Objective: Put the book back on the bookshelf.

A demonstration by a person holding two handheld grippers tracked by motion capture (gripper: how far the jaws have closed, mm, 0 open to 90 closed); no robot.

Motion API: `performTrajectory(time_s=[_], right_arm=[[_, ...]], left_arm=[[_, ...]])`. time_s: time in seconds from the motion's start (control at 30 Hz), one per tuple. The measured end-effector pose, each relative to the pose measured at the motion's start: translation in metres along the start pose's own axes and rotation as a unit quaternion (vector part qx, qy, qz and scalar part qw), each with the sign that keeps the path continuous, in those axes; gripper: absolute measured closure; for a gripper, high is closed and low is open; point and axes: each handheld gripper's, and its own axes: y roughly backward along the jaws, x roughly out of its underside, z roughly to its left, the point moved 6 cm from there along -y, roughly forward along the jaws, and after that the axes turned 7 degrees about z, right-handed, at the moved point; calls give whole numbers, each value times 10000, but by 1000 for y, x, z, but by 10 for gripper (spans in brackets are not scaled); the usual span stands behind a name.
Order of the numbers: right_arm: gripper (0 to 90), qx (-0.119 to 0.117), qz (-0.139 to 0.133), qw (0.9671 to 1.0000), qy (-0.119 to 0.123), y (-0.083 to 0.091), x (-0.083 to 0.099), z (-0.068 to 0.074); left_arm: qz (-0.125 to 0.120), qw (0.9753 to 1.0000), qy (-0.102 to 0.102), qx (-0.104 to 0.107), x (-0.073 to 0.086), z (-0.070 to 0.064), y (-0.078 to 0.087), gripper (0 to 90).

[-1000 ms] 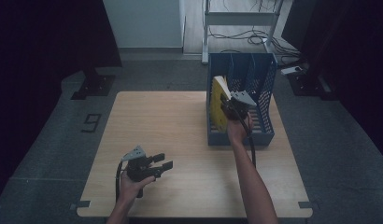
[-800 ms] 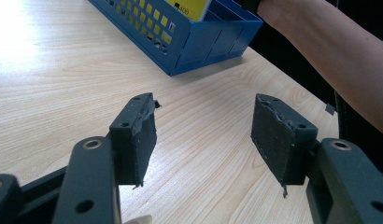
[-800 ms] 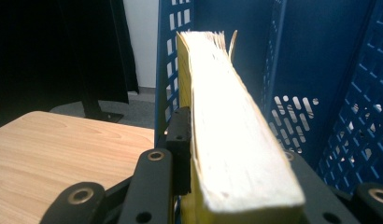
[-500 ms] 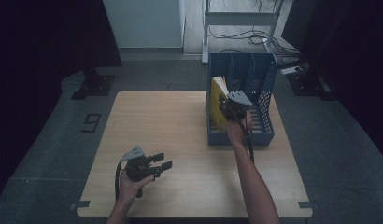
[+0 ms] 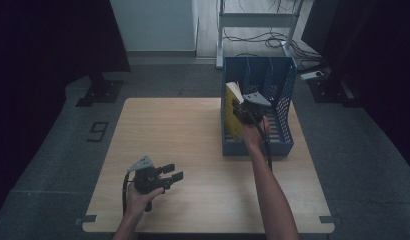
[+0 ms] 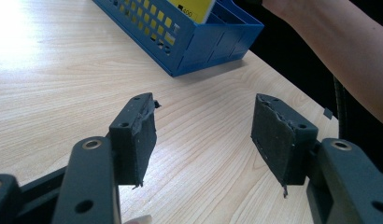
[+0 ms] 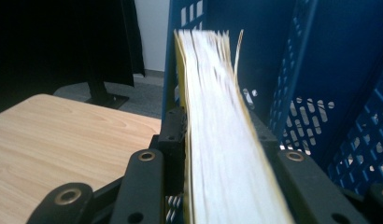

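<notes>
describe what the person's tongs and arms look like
Both tongs are black, each topped by a grey three-cornered plate, with a black cable trailing back. The left tongs have flat dark pads with frayed edges and round rivets on the links. Right tongs match. Forearms are bare, no sleeves.

You look down from above on the whole table (image 5: 193,150); each gripper view sits low and close. All three share the blue rack (image 5: 258,145).
</notes>
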Motion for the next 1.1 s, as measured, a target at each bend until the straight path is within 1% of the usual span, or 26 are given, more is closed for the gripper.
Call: performTrajectory(time_s=[0.1, 0.2, 0.3, 0.4, 0.6, 0.67, 0.8, 0.93, 1.1], right_arm=[[671, -44, 51, 10000, -58, 1, -4, -2], [701, -45, 82, 10000, 22, 2, -5, -1], [710, -38, 112, 9999, 114, 2, -5, 1], [714, -10, 105, 9999, 128, 2, -5, 3], [717, 41, 92, 9999, -6, 2, -6, 2], [718, 63, 129, 9999, -64, 2, -8, 1], [718, 129, 160, 9998, -85, 2, -12, 1], [719, 141, 152, 9997, -127, 1, -14, 3], [721, 192, 67, 9997, -138, -2, -19, 5]], left_arm=[[12, 10000, 0, 2, 0, 0, -1, 398], [27, 10000, -8, 8, 1, -1, -2, 398], [42, 10000, -2, 8, 1, -1, -3, 398], [47, 10000, -5, 7, 1, -1, -3, 398], [-5, 10000, 27, 28, 0, -1, -1, 399], [-1, 10000, 26, 31, 1, -1, -1, 399], [-1, 10000, 18, 25, 1, -1, 0, 399], [-7, 10000, 23, 29, 0, -1, 0, 400], [-19, 10000, 22, 41, 0, -1, 1, 402]])
